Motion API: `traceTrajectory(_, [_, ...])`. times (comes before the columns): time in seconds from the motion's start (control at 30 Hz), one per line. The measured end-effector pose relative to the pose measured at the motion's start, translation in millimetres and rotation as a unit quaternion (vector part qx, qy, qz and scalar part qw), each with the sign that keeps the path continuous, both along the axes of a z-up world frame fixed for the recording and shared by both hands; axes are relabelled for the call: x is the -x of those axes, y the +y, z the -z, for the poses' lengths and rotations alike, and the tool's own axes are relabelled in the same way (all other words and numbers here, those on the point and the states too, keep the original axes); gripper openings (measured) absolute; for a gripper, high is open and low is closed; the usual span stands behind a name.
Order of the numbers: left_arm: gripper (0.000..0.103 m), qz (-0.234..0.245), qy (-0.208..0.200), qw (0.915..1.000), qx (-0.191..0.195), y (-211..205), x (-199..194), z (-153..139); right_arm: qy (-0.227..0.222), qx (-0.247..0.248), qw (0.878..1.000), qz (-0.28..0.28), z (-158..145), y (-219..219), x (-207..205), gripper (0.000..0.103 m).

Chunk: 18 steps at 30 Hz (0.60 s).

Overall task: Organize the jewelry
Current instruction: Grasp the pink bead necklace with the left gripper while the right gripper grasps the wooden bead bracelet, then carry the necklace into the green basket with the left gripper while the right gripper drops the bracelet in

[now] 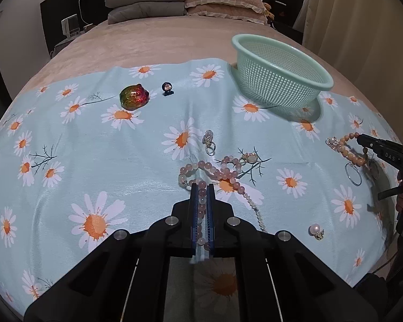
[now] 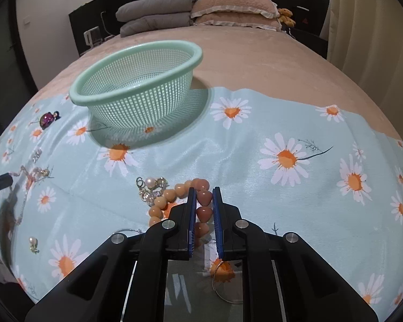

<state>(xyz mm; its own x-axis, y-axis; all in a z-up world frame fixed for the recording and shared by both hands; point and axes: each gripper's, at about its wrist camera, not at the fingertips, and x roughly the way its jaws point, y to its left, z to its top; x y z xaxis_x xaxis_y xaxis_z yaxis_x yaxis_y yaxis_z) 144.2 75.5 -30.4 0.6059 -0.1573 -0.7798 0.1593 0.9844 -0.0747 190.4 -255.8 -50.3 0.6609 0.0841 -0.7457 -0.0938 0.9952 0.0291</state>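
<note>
A bed covered near its foot with a pale blue daisy-print cloth [image 1: 94,161], seen from two hand-held grippers. Jewelry lies scattered on the cloth, and a mint-green mesh basket [image 1: 282,77] stands at the cloth's far edge, toward the pillows.

The basket looks empty in the right wrist view, so by this judgement the sorting has hardly begun: nothing has been put away yet.

The left gripper [image 1: 202,187] has its fingers drawn narrow around a strand of the pink bead necklace [image 1: 223,171], which otherwise lies tangled on the cloth at the middle of the bed's near part. The right gripper [image 2: 202,191] has its fingers closed narrowly on the orange heart-bead bracelet [image 2: 174,196], toward the bed's right side. Both pieces look gripped but not yet lifted clear of the cloth.

Still loose on the cloth:
- a sparkly ring [image 1: 209,142] beyond the necklace
- a gold charm [image 1: 248,158] touching the necklace
- a pearl earring [image 1: 316,230] near the cloth's front edge
- a thin hoop [image 1: 353,173] beside the bracelet
- a cluster of pearl and crystal pieces [image 2: 151,189] touching the bracelet
- a shiny red-green ornament [image 1: 134,96] and a small dark figure [image 1: 167,88] toward the far left

All of these remain to be moved.
</note>
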Motion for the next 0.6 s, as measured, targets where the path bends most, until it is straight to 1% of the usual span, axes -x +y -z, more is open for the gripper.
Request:
traceTrajectory(0.1, [0.006,0.01,-0.009,0.9999,0.008,2.0,9.0,-17.6,-0.015,0.004,1.0,-0.01,-20.0,3.4,8.9,0.011])
traceTrajectory(0.23, [0.006,0.021,-0.029,0.9993,0.003,-1.2,18.9,-45.4,-0.035,0.004,0.999,-0.019,-49.5,8.6,13.1,0.011])
traceTrajectory(0.33, [0.006,0.035,-0.037,0.9987,-0.005,-9.1,24.2,-65.7,-0.051,0.005,0.998,-0.022,-68.4,10.9,19.2,0.011])
traceTrajectory(0.4, [0.006,0.042,-0.044,0.9981,-0.002,-14.7,27.2,-79.3,-0.062,0.003,0.998,-0.026,-81.0,12.0,22.4,0.011])
traceTrajectory(0.6, [0.006,0.07,-0.081,0.9942,-0.008,-35.3,23.7,-117.9,-0.09,0.013,0.995,-0.048,-113.9,23.4,25.4,0.011])
